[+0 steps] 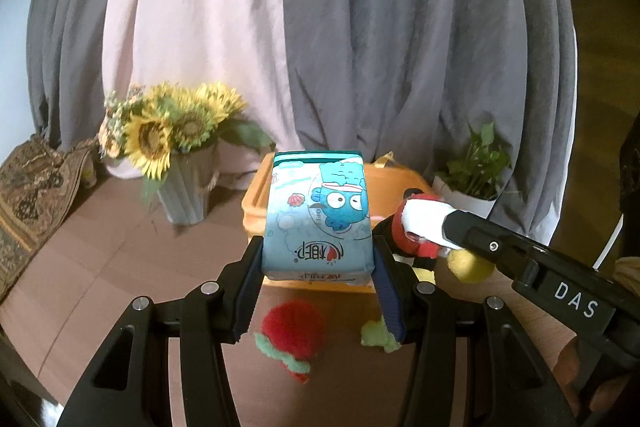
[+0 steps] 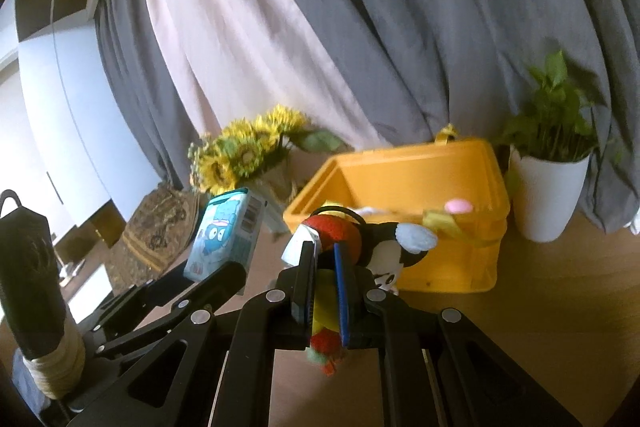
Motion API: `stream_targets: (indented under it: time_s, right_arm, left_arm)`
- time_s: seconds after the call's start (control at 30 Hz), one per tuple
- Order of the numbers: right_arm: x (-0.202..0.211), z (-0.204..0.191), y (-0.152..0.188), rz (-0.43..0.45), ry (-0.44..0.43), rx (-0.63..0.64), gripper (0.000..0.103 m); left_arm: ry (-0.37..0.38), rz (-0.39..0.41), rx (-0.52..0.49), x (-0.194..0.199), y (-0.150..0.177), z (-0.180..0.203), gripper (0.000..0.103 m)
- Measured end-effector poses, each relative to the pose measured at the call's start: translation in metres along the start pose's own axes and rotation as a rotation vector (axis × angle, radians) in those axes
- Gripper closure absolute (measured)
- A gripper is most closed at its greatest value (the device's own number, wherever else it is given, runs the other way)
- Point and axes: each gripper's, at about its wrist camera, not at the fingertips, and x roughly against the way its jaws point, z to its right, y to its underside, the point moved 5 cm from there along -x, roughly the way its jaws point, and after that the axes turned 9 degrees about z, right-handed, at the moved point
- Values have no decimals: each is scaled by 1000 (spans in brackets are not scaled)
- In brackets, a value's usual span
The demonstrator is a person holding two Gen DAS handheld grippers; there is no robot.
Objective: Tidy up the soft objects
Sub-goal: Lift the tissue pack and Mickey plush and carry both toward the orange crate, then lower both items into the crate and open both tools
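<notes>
while clamped at its lower sides by the left gripper (image 1: pixel 318 259), the blue tissue pack (image 1: pixel 320 215) hangs upright above the desk (image 1: pixel 120 259), just in front of the yellow bin (image 2: pixel 404 179). right gripper (image 2: pixel 324 279) is closed narrow on a plush toy (image 2: pixel 340 231), red, black and white, held near the bin's front-left rim. bin mouth open, some soft items already inside. below the pack, a red-and-green plush (image 1: pixel 290 339) lies on the desk. sunflower vase (image 1: pixel 188 183) left of the bin, potted plant (image 2: pixel 548 195) just right of it, curtain (image 1: pixel 360 27) behind; bare desk to the near left.
</notes>
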Motion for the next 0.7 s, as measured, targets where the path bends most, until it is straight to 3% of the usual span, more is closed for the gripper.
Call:
stream_targets:
  time_s: [0.7]
  right_arm:
    - [-5,-21,-62,190,108,22,92]
  left_arm:
    - [138,84,-57,-25,-62,-9,52]
